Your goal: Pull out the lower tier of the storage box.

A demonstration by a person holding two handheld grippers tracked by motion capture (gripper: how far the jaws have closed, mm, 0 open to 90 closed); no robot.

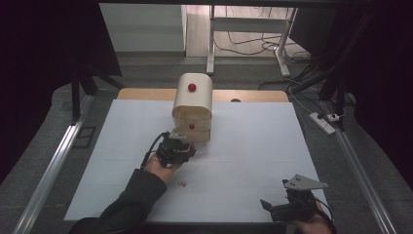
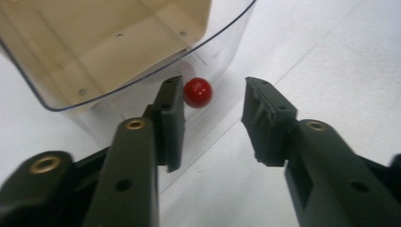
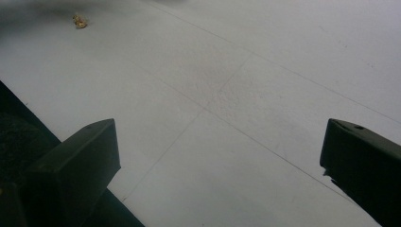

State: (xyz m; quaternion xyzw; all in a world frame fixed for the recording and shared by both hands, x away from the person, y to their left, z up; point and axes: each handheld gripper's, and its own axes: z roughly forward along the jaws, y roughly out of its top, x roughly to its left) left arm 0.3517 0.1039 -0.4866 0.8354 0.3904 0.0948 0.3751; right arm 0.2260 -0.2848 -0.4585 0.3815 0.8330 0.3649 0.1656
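Left gripper (image 2: 213, 104) stood parted around small red round knob (image 2: 197, 92) of clear plastic drawer (image 2: 142, 75), pads not touching; right gripper (image 3: 217, 151) gaped wide over white table (image 3: 236, 71)

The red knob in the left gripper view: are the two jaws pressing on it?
No. The red knob sits in the gap ahead of the left gripper, whose jaws stand apart with neither pad touching it.

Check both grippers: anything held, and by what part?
Nothing held. The left gripper has open jaws flanking the drawer's red knob, one pad near it, the other clear. The right gripper is open over bare table.
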